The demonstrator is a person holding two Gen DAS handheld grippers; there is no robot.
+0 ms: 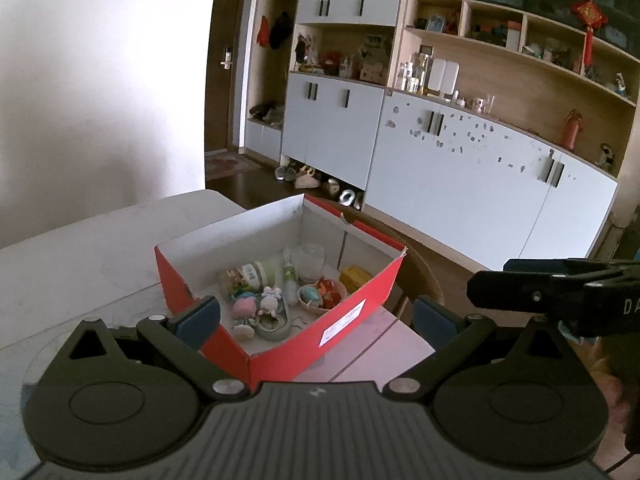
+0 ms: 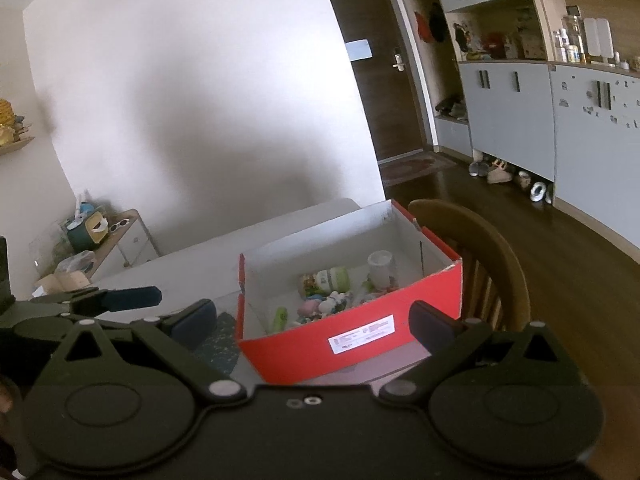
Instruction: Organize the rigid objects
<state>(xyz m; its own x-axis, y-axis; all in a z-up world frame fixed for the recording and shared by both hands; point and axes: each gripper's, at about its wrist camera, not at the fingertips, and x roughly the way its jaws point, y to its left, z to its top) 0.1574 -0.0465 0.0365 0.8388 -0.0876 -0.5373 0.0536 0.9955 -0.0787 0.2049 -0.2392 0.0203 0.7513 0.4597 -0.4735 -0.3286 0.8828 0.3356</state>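
I have the red box [image 1: 352, 300] standing on the white table [image 1: 80, 264] in front of both tools, its top open, with a jar [image 1: 256, 274], small figurines [image 1: 260, 304], a white cup [image 2: 379, 266] and a little bowl [image 1: 322, 294] lying inside. My left gripper [image 1: 316, 316] and right gripper [image 2: 314, 316] both hang above the near edge with fingers spread wide, holding nothing, and a wooden chair [image 2: 492, 256] stands just beside the box

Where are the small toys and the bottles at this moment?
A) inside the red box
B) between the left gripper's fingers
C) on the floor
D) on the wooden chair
A: the toys and bottles lie inside the red box; both grippers are open and hold nothing.
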